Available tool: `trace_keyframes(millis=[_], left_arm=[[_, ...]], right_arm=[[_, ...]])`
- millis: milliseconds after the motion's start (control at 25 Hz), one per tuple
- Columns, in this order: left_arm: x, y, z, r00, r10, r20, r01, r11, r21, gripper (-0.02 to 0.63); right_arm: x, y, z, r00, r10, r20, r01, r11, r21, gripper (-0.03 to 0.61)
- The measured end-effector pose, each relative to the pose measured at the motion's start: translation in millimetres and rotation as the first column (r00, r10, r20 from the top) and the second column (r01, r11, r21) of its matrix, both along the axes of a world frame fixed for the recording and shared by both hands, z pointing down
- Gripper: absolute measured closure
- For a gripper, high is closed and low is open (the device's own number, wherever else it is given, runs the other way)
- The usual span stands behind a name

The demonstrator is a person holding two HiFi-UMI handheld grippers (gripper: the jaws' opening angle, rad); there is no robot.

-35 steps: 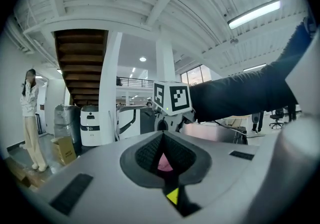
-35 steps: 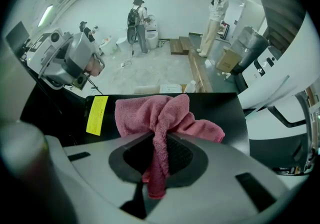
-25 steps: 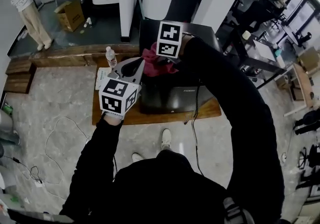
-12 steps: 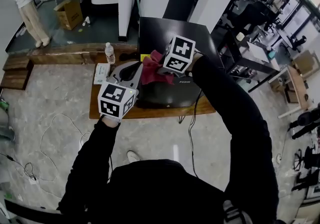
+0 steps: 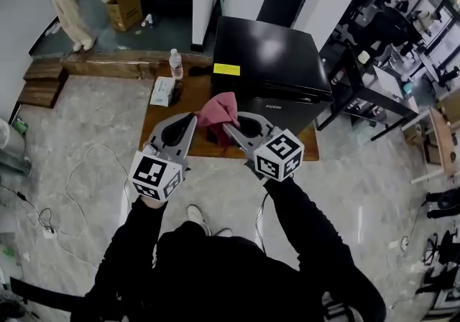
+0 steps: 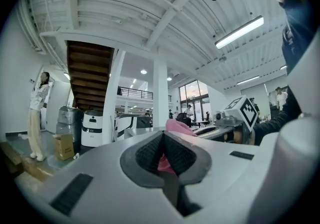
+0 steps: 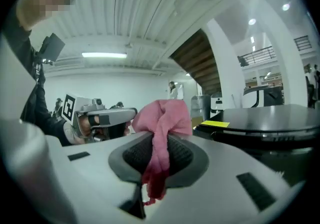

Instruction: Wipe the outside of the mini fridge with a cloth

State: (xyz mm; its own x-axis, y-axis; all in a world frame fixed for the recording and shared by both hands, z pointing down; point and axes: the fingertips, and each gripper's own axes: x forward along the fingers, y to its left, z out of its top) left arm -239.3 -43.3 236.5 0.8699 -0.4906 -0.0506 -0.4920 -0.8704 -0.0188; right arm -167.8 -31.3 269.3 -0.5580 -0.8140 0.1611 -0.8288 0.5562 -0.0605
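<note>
Fridge [image 5: 269,62] stands black and boxy on the low table [image 5: 188,94], its top glossy and its front panel facing me. The cloth [image 5: 218,106] is off it, bunched in the air just in front of the fridge's near left corner. My right hand-held gripper [image 5: 231,129] is clenched on the cloth, with a pink wad above the pads and a tail hanging below. My left hand-held gripper [image 5: 188,124], further out from that corner, looks clamped on the same cloth too, since pink shows between its pads.

As I judge it, the cloth is too wadded to wipe well. I would let the left one go and shake out a broad flap. Then I would lay that flap flat on the front panel and draw it across in overlapping passes with steady pressure. The hard jaw tips should stay off the gloss, and I would mind the yellow label at the fridge's far left corner.
</note>
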Motion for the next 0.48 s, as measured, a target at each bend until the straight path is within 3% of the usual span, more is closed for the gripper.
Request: trace_keyframes(millis=[240,480], left_arm=[[-42.7,9.4,12.3,0.999,-0.052,0.01,0.052,0.999,-0.005,0.607],[-84.1,-21.8,23.6,1.0,-0.008,0.01,0.008,1.0,-0.008,0.607]], right_arm=[[-36.0,22.4,8.7,0.967,0.117,0.227,-0.146,0.982,0.117,0.511],[-90.2,2.6,19.9,0.94,0.18,0.29,-0.227,0.965,0.135,0.511]])
